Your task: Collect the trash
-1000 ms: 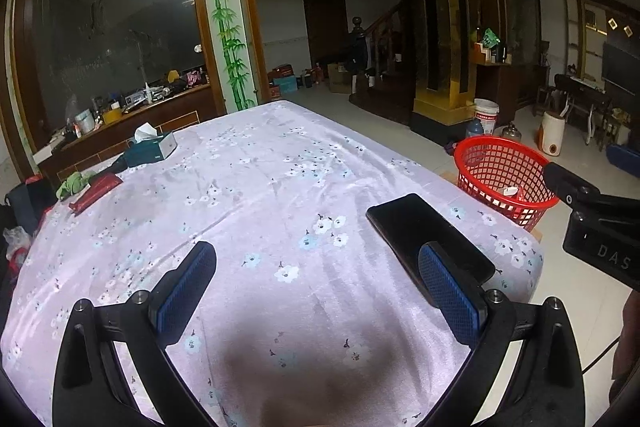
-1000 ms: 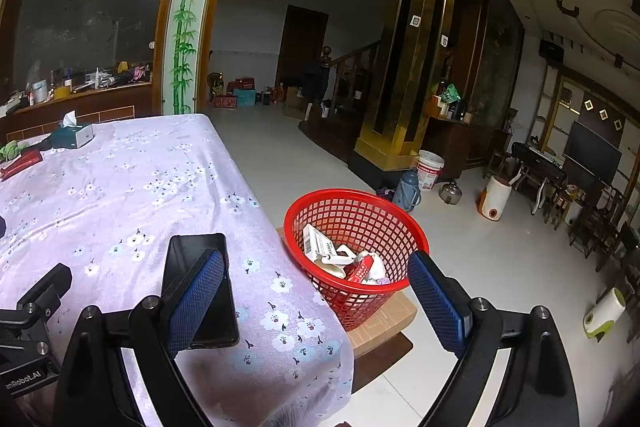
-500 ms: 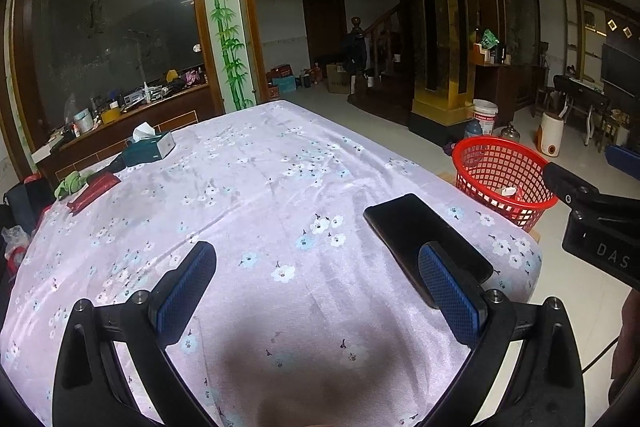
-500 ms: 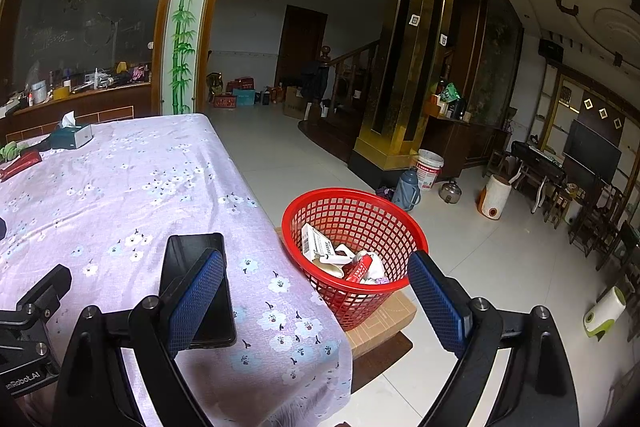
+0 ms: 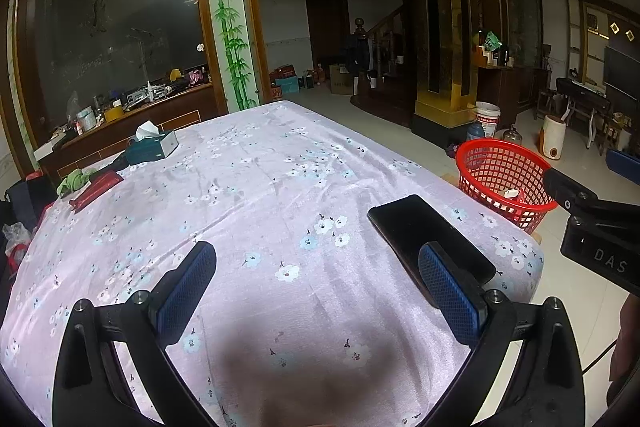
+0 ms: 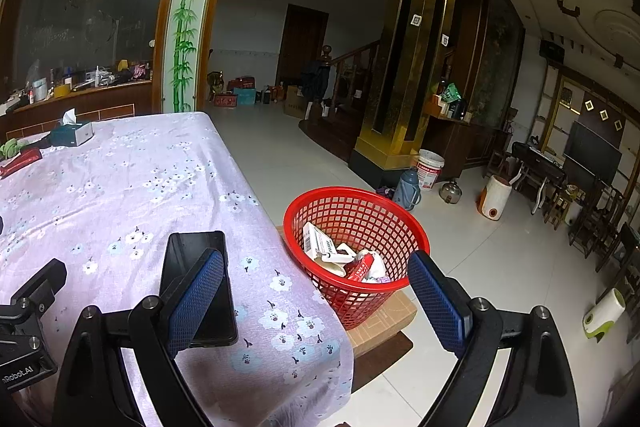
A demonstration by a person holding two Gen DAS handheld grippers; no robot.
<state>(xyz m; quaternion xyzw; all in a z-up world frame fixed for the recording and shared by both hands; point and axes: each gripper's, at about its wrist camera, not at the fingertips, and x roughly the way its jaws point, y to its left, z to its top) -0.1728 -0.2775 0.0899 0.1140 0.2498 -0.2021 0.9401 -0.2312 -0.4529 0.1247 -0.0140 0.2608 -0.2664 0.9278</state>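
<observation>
Red mesh basket (image 6: 356, 227) of crumpled wrappers, perhaps cartons, both tongs (image 5: 316, 291) (image 6: 316, 297) wide apart, empty.

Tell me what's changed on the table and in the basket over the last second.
Nothing visibly changed. Both grippers, left and right, hang open and empty as before, the phone lies in the same spot near the table's corner, and the trash sits in the red basket as it did.
</observation>
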